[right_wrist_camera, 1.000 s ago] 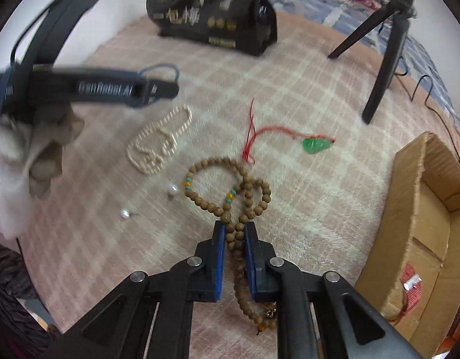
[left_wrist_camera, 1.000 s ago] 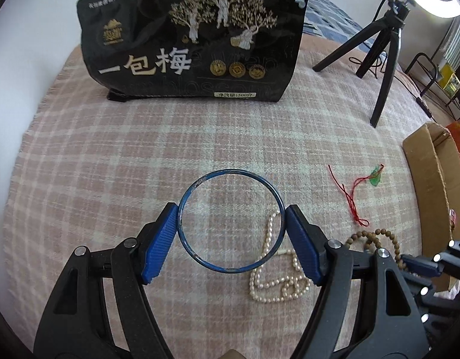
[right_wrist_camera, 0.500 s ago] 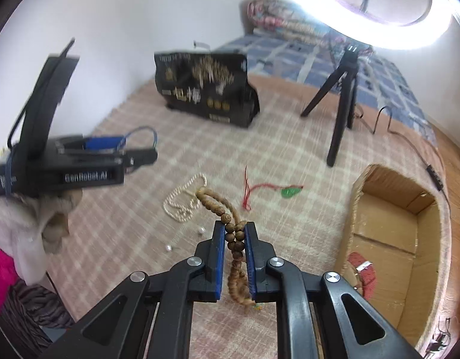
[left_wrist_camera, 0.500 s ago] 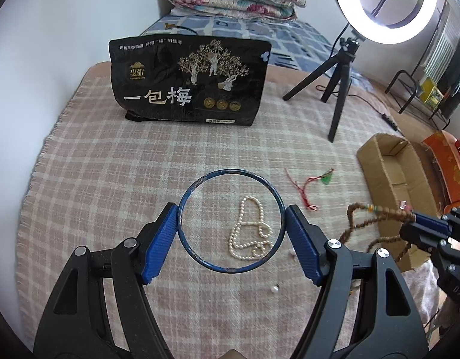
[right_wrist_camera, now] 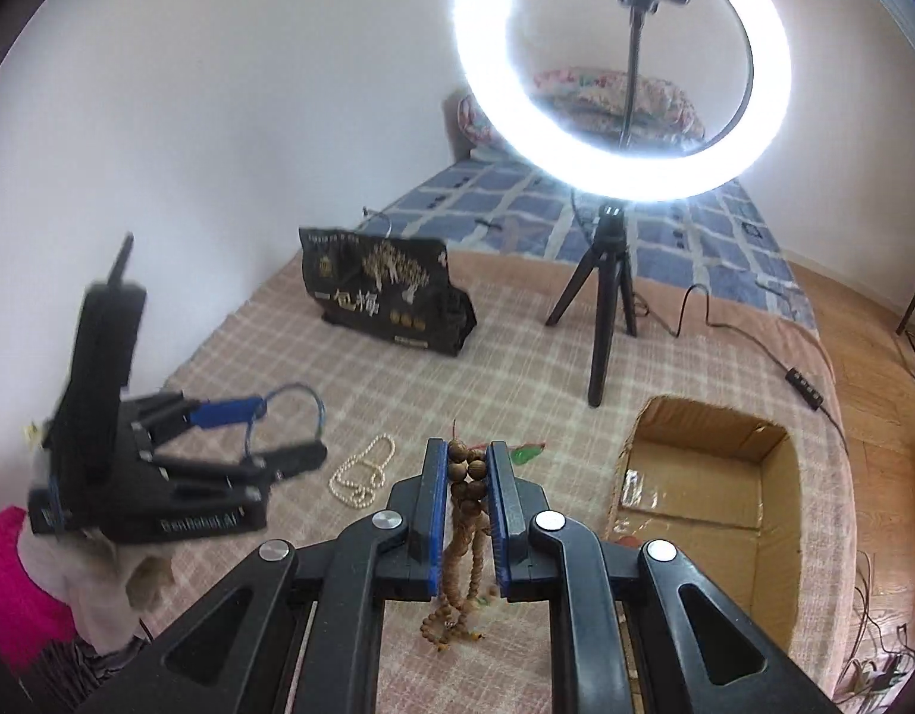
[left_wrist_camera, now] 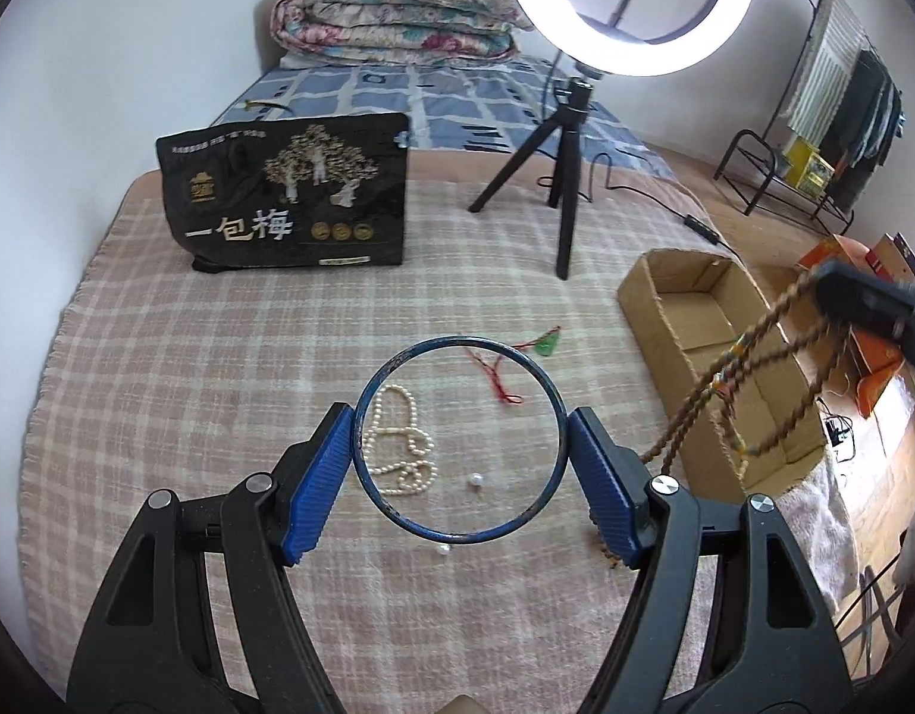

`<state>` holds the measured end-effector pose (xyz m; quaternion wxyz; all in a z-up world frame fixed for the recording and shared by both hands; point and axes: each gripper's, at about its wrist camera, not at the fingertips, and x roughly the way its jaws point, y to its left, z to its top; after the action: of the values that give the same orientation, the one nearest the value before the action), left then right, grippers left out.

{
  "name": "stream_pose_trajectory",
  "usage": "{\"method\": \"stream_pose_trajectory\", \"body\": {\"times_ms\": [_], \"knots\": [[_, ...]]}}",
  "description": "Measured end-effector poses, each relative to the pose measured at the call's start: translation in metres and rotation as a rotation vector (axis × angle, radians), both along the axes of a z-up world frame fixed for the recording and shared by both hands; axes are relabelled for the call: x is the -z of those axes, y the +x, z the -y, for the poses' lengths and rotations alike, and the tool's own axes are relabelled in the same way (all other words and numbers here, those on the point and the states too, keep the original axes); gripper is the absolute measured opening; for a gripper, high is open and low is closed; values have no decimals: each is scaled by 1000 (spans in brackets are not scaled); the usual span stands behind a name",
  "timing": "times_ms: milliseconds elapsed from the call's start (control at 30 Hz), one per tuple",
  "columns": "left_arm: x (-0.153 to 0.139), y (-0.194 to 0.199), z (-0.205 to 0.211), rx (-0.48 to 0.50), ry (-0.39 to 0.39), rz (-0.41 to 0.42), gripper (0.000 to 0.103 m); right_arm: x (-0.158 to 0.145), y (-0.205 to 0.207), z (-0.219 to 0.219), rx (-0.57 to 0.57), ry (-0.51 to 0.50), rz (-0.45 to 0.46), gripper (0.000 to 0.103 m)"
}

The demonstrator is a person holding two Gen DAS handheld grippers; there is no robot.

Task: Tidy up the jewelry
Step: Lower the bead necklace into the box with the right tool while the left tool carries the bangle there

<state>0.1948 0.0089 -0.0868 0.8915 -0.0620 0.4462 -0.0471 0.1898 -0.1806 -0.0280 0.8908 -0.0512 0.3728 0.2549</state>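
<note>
Blue metal bangle (left_wrist_camera: pixel 457 441) sits clamped in the left gripper (left_wrist_camera: pixel 457 464), raised above the checked pink blanket (left_wrist_camera: pixel 190 387). Brown wooden bead strand (right_wrist_camera: pixel 466 476) dangles, pinched in the right gripper (right_wrist_camera: pixel 466 464). White pearl necklace (left_wrist_camera: pixel 398 443) lies below, near the open cardboard box (left_wrist_camera: pixel 695 321).

In the left wrist view the right gripper (left_wrist_camera: pixel 874 312) is motion-blurred and cut off by the picture's right edge; the wooden bead string (left_wrist_camera: pixel 749 381) hanging from it smears. From the right wrist, the left gripper (right_wrist_camera: pixel 261 434) blurs, and the green pendant (right_wrist_camera: pixel 526 452) hides behind the near fingers.
</note>
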Motion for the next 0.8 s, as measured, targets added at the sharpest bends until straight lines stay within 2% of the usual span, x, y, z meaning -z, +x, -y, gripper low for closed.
{"method": "stream_pose_trajectory", "body": {"times_ms": [533,800], "knots": [[-23,-5,66,126,-40,60,74,-90,2,53,98,130,207,11],[-23,-7,109,209,-43,64,74,-98,9,86,176,125,233,11]]}}
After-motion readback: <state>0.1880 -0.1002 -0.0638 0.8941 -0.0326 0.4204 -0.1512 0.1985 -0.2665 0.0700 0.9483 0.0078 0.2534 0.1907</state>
